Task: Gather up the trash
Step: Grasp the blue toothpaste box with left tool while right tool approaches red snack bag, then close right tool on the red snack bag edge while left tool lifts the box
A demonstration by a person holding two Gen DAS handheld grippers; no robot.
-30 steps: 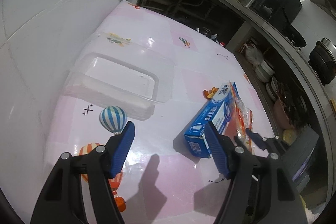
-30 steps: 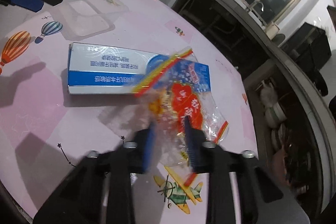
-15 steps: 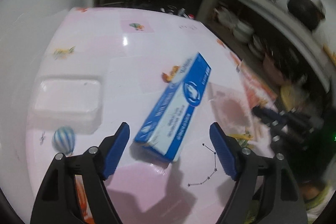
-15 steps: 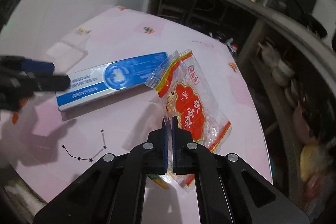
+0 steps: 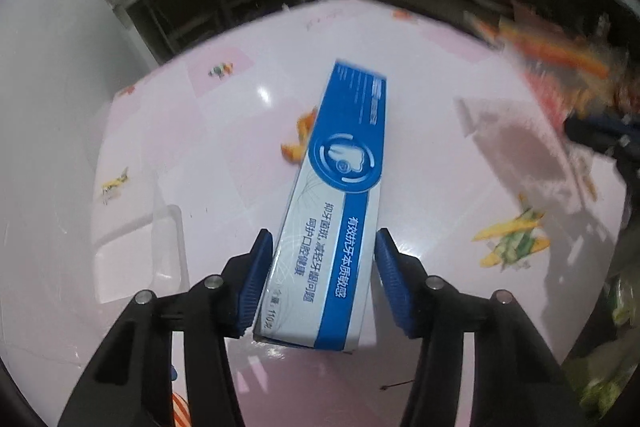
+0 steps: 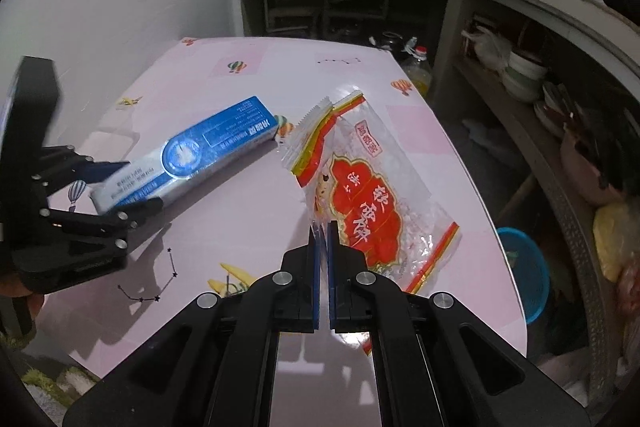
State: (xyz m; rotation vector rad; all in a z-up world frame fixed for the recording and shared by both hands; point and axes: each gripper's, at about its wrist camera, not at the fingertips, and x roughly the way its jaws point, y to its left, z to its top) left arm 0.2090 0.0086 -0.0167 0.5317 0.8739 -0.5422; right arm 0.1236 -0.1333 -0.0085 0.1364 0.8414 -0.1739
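The long blue-and-white cardboard toothpaste box (image 5: 340, 203) lies flat on the pink balloon-print tabletop (image 5: 432, 131), its near end between the blue pads of the left tool (image 5: 324, 283). It looks light and stiff, probably empty, so it should carry by a pinch across its narrow width near that end, though a hard squeeze could crush the thin card. The left tool's jaws have just been closing around the box; the left pad sits against its edge while the right pad seems just clear, so I judge it straddled but not yet gripped. The crinkly clear plastic snack bag with red print (image 6: 360, 199) is soft, slippery and almost weightless; the right tool (image 6: 321, 227) is clamped shut on its near edge, and the bag hangs tilted above the tabletop beside the box's far end. Compared with a second ago, the left tool has swung from beside the clear plastic tray (image 5: 136, 247) onto the box, and the bag has been lifted off the box.
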